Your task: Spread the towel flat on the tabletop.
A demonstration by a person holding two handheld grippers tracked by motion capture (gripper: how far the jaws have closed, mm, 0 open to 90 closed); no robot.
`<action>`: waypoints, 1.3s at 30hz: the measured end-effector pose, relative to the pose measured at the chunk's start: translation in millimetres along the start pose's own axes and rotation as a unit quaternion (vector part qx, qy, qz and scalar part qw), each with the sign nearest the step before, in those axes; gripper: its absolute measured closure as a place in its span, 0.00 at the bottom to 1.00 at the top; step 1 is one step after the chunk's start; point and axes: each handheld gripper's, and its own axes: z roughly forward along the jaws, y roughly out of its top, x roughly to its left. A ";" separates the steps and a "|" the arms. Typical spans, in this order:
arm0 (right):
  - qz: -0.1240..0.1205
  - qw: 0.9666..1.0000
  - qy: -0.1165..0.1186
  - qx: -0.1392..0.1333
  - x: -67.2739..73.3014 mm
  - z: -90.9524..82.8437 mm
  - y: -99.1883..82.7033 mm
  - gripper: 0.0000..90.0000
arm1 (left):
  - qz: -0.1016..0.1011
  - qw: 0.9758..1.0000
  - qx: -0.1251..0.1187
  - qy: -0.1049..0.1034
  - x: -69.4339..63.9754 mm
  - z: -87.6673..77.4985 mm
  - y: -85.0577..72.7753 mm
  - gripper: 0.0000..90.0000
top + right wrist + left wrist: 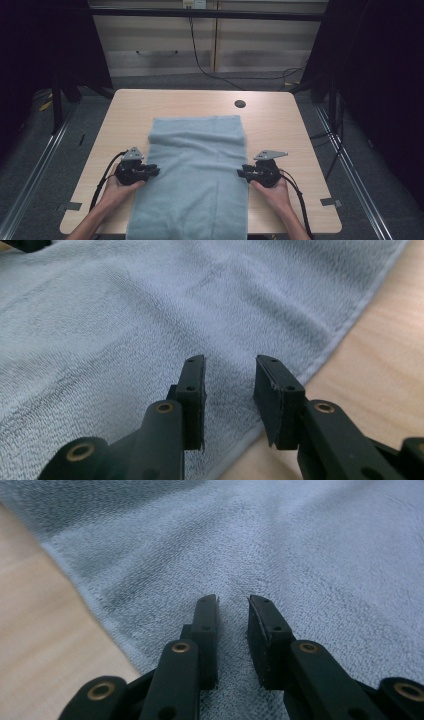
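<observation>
A light blue towel (195, 170) lies flat down the middle of the wooden table (280, 125), its near end reaching the front edge. My left gripper (152, 171) rests at the towel's left edge, pointing inward. In the left gripper view it (233, 602) is open, its jaws a narrow gap apart just above the towel (300, 555), nothing between them. My right gripper (241, 173) sits at the towel's right edge, facing the left one. Seen from its own camera, it (229, 362) is open over the towel's hem (125, 315), with bare table (385, 365) beside it.
A dark round cable hole (240, 104) sits near the table's far edge, behind the towel. Bare wood lies on both sides of the towel. Cables trail on the floor behind and right of the table, and pale cabinets (160, 45) stand beyond.
</observation>
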 end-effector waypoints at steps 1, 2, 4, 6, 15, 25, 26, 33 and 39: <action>-0.002 1.000 -0.002 0.004 0.8 0.7 -0.9 0.73 | 0.001 1.000 -0.001 -0.008 -3.2 -2.7 -3.5 0.83; -0.005 1.000 -0.004 0.007 2.4 1.8 -2.7 0.72 | 0.000 1.000 -0.001 -0.011 -5.7 -5.6 -6.4 0.83; -0.011 1.000 -0.003 0.003 4.5 0.2 -5.2 0.73 | -0.003 1.000 -0.001 -0.018 -10.1 -10.5 -11.5 0.83; -0.016 1.000 -0.003 0.004 6.1 -3.5 -8.9 0.73 | 0.000 1.000 -0.004 -0.017 -13.9 -14.0 -15.9 0.83; -0.029 1.000 -0.007 0.007 20.6 -18.8 -24.3 0.73 | -0.001 1.000 0.000 -0.031 -27.4 -17.8 -20.7 0.82; -0.028 1.000 0.003 0.012 32.3 -40.0 -43.6 0.73 | 0.006 0.999 0.006 -0.046 -48.5 -23.8 -28.6 0.81; -0.029 0.999 0.003 0.012 33.7 -41.3 -44.7 0.73 | 0.008 0.999 0.006 -0.046 -51.4 -24.9 -29.9 0.81; -0.032 0.999 0.008 0.017 45.9 -51.8 -55.0 0.73 | 0.008 0.997 0.012 -0.069 -67.3 -33.2 -39.7 0.82; -0.037 0.999 0.012 0.026 59.8 -59.2 -62.1 0.73 | 0.017 0.996 0.021 -0.083 -79.9 -42.4 -47.7 0.82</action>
